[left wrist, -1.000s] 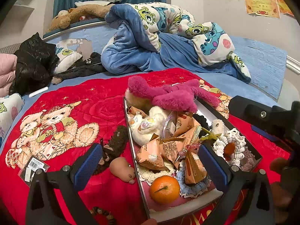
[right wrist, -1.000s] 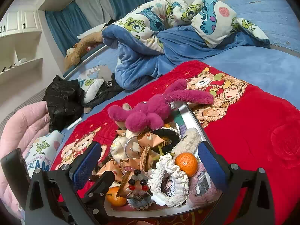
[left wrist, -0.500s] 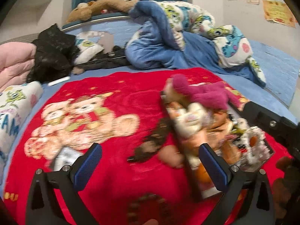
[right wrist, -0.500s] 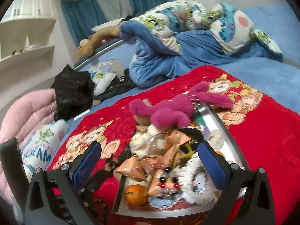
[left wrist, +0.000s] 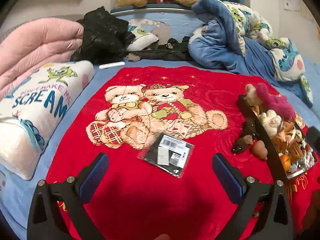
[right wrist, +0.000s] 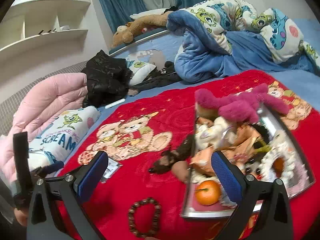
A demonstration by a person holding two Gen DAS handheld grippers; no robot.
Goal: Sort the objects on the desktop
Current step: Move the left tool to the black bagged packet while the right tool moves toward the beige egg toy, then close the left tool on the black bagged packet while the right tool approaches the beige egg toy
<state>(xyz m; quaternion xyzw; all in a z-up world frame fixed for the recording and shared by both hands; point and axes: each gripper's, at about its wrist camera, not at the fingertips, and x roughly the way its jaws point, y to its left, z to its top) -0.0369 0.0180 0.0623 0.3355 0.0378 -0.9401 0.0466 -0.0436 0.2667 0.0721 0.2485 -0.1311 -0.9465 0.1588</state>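
Swung leftward since a second ago: left wrist view now centred on the bear print of the red blanket (left wrist: pixel 200 92), with the tray (left wrist: pixel 260 128) pushed to the right edge of frame instead of filling the middle. Tray heaped with a pink plush (right wrist: pixel 240 106), snack packets and an orange (right wrist: pixel 207 192), sitting right of centre in the right wrist view. Lying loose on the blanket outside the tray: a flat black packet (left wrist: pixel 167 154) just ahead of the left gripper (left wrist: pixel 160 177), a brown furry toy (right wrist: pixel 176 156) against the tray's left wall, a bead bracelet (right wrist: pixel 145 217) at bottom centre. Left gripper spread wide, empty; right gripper (right wrist: pixel 160 177) likewise apart and empty. Probably mid-search for the next stray item; likely next: lowering the left gripper flat over the packet and pinching one thin edge.
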